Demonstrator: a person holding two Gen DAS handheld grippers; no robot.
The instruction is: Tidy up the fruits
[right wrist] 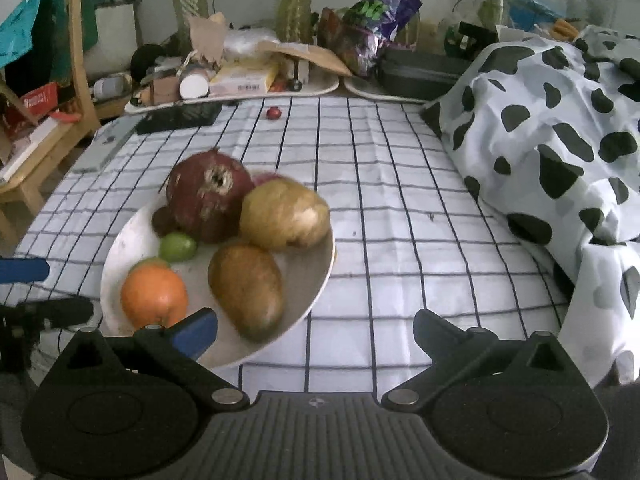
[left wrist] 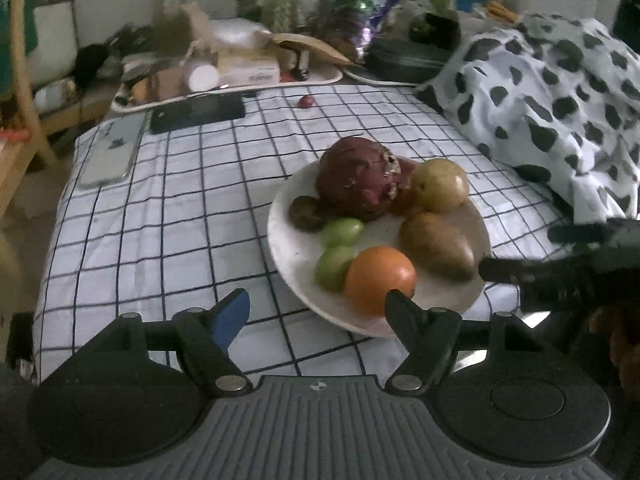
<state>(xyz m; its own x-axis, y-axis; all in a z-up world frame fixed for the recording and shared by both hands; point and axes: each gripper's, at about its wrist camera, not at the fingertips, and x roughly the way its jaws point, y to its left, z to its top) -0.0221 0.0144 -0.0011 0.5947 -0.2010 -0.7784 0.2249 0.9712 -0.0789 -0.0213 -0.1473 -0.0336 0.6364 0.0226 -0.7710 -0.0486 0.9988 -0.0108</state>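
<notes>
Right now you look to be between picks: both tools hang spread and empty near the plate (right wrist: 320,280), which sits toward the near edge of the checked tablecloth (right wrist: 400,200). Your left gripper (left wrist: 318,312) has its jaws parted with nothing between them, hovering at the plate's near rim just in front of the orange (left wrist: 380,280). Your right gripper (right wrist: 316,332) is likewise released, with its blue-padded finger over the plate's near rim and the other finger over bare cloth.

On the plate lie a big dark-red pomegranate (right wrist: 208,196) at the far side, a yellowish round fruit (right wrist: 284,216) touching it, a brown oval fruit (right wrist: 246,288) nearer you, and the orange with two small green fruits (left wrist: 340,248) beside it. One small red fruit (right wrist: 274,113) lies alone near the cloth's far edge, well apart from the plate.

My guess is that stray is the next job: you would reach across the cloth and close on it gently, since it looks likely to roll.

The brown oval's long axis runs from the plate's middle toward its near rim, narrower end nearest you.
</notes>
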